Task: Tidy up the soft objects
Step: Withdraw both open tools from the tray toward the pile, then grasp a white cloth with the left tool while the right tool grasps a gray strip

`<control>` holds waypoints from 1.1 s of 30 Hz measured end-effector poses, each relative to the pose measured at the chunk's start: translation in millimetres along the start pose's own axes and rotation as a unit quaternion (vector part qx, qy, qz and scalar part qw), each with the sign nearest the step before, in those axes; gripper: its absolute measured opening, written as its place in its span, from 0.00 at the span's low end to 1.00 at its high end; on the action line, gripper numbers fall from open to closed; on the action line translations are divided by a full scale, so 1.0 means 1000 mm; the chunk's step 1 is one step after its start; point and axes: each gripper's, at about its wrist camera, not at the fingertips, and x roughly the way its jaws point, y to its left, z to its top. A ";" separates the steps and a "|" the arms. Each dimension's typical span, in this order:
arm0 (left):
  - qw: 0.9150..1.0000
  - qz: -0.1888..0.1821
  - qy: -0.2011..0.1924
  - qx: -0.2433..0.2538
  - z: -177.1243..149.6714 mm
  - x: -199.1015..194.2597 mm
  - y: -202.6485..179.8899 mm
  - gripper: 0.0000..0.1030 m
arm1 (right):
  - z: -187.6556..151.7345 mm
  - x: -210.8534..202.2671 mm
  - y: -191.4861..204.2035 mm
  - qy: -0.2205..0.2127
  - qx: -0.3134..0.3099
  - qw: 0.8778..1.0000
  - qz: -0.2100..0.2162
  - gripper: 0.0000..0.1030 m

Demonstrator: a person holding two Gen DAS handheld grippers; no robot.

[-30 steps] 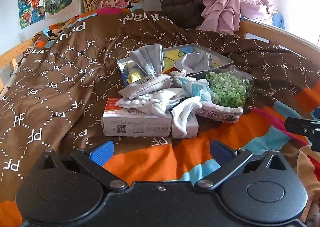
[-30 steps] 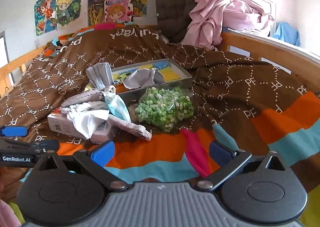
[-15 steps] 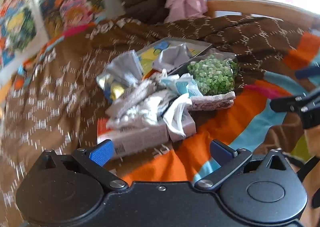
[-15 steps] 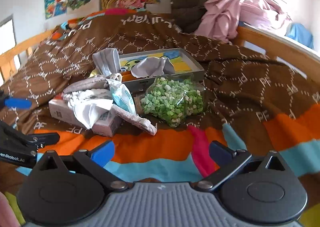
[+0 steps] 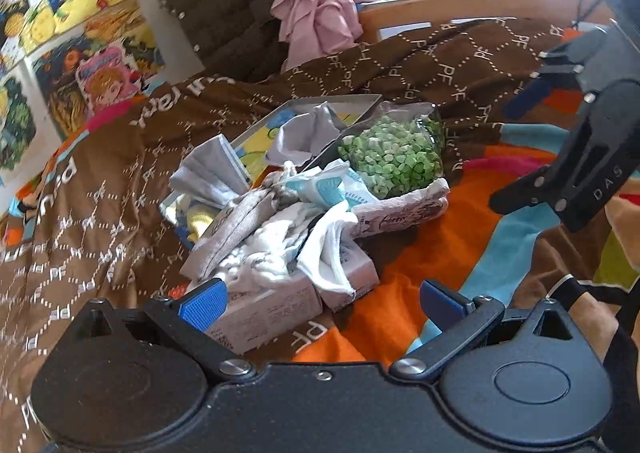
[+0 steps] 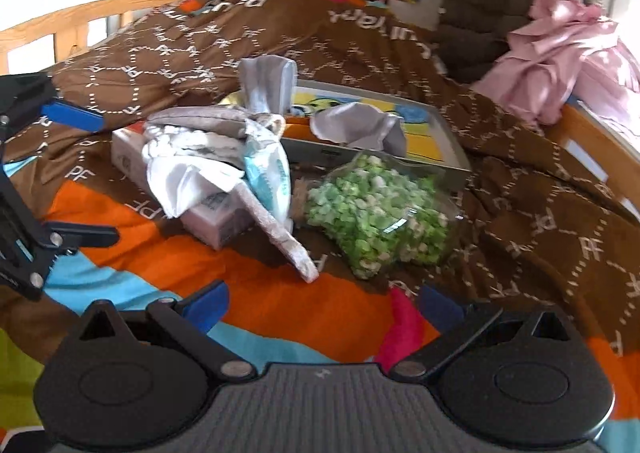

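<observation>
Left claw point(image 5: 322, 303) released above the bed point(image 5: 400, 253), right claw point(image 6: 324, 303) released too, heap of cloths point(image 5: 280, 229) on a box point(image 5: 276, 305), bag of green pieces point(image 6: 376, 213) beside a tray point(image 6: 440, 141)

Two handheld black tools with blue finger pads

The left tool point(image 5: 322, 299), a matte black plastic body, has two round housings with raised discs, triangular cut-outs above them, silver rivets at the link arms and a small screw at centre; its fingers carry ribbed blue pads point(image 5: 203, 298). The right tool point(image 6: 323, 303) is built alike but wears a ribbed grey centre plate with a tiny pale mark (unreadable). Seen from the left wrist camera, its black side shows silver screws, white lettering "DAS" and thin black cables beside a dark strap point(image 5: 576, 289) near the person's hand.
</observation>
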 end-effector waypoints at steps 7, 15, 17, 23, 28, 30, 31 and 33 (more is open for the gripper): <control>0.999 -0.012 -0.025 0.033 0.001 0.016 -0.005 0.99 | 0.005 0.022 -0.005 -0.002 -0.031 0.999 0.020 0.99; 0.997 -0.043 -0.043 0.041 0.007 0.043 -0.004 0.90 | 0.008 0.047 -0.001 -0.016 -0.061 0.997 0.050 0.84; 0.997 -0.052 -0.040 0.026 0.007 0.048 -0.002 0.87 | 0.008 0.052 0.003 -0.014 -0.067 0.996 0.048 0.81; 0.998 -0.058 -0.039 -0.009 0.008 0.058 0.004 0.79 | 0.007 0.062 0.008 -0.013 -0.078 0.996 0.038 0.72; 0.997 -0.065 -0.021 -0.035 0.006 0.067 0.005 0.52 | 0.008 0.071 0.015 -0.013 -0.099 0.994 0.039 0.62; 0.998 -0.063 -0.015 -0.023 0.004 0.070 0.002 0.41 | 0.008 0.073 0.017 -0.012 -0.102 0.994 0.041 0.55; 0.998 -0.062 -0.016 -0.018 0.003 0.070 0.000 0.40 | 0.008 0.074 0.018 -0.012 -0.102 0.994 0.042 0.50; 0.998 -0.058 -0.019 -0.021 0.004 0.070 0.000 0.36 | 0.008 0.075 0.019 -0.011 -0.102 0.994 0.042 0.46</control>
